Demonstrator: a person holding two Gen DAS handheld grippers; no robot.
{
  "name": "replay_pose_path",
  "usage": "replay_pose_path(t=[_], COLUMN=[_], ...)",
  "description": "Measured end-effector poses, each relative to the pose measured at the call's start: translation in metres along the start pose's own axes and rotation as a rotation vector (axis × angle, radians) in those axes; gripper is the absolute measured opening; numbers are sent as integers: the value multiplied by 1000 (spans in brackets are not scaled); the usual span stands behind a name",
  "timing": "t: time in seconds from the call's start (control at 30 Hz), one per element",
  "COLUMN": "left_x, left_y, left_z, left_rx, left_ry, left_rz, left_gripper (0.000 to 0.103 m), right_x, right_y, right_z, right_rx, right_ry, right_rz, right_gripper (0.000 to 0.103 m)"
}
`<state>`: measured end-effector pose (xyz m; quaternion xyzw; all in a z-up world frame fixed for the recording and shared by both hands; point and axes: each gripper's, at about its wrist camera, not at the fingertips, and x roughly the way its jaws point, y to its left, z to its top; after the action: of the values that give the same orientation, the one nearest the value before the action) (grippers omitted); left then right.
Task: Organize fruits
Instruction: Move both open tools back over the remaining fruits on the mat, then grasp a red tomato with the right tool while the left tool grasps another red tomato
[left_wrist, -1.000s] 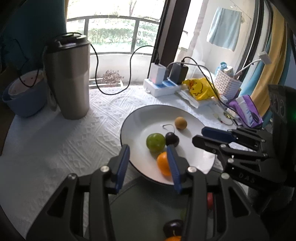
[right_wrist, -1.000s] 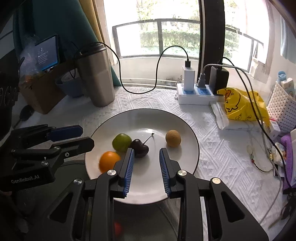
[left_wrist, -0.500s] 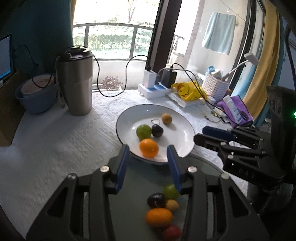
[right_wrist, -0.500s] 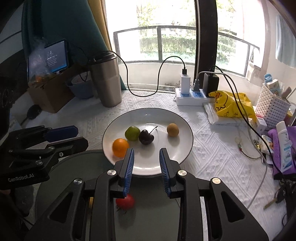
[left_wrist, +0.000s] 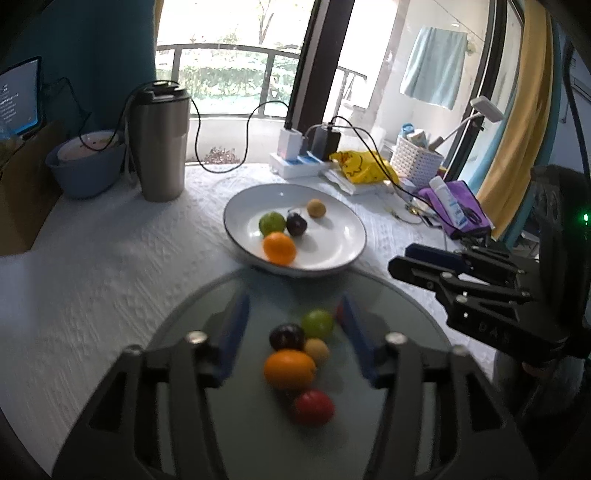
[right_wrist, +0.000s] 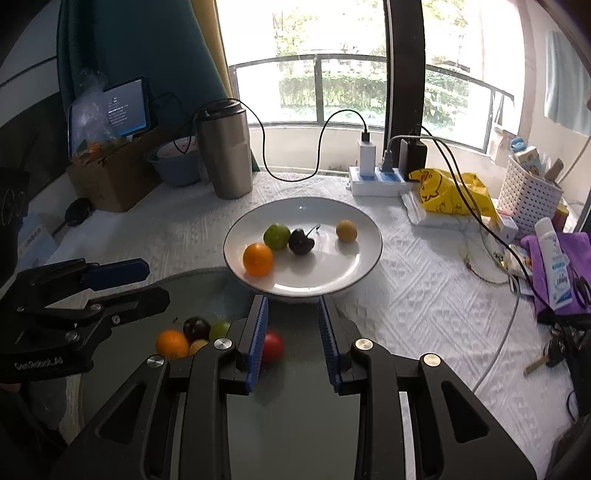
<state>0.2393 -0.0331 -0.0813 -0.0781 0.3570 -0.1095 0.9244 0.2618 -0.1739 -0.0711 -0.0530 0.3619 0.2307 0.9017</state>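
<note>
Left tool (left_wrist: 293, 326) blurred (open), red fruit (right_wrist: 272, 346) half-hidden

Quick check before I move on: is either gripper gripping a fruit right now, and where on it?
Neither. The left gripper and right gripper are both open with nothing between their fingers; the red fruit lies on the glass disc, unclamped.
</note>
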Motion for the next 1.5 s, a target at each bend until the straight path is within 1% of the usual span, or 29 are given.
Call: replay_pose_path(t=[0.07,0.3,0.53,0.73,0.8,0.83,0.87,0.93,0.97,1.0,1.1,1.17,1.27,1.37,1.5], left_x=[-4,-6,2,11,14,15,16,18,19,19,21,21,22,21,20], left_y=[-1,-7,-12,-13,-12,-11,-11,-11,-11,-12,-14,-15,-16,-12,-11], left_z=[-6,-28,-52,-61,-62,-63,-63,-64,-64,-64,-63,-63,-64,-63,-63], left_rx=[-6,-11,-25,-23,-26,-26,-27,-26,-24,-17,1,14,18,-9,-10], left_ry=[3,35,87,122,131,134,134,137,140,141,142,139,139,140,139], left_rz=[1,14,23,57,63,66,67,64,63,69,80,85,74,49,41], left_gripper=[66,67,67,67,67,67,66,66,58,53,46,44,40,38,35], right_x=[-3,-9,-3,6,10,11,14,18,20,23,33,41,47,53,56], right_y=[0,1,3,6,7,8,8,8,8,8,7,7,6,5,7], right_z=[-4,-22,-43,-49,-48,-48,-47,-44,-43,-42,-39,-37,-34,-32,-31], right_rx=[1,14,22,21,20,20,20,18,16,15,16,20,18,16,11], right_ry=[-1,4,39,59,65,66,69,71,71,73,87,102,116,133,139], right_rz=[3,16,44,71,80,84,89,98,100,102,105,109,110,105,105], right_gripper=[30,30,30,30,33,42,46,46,46,46,46,46,46,46,46])
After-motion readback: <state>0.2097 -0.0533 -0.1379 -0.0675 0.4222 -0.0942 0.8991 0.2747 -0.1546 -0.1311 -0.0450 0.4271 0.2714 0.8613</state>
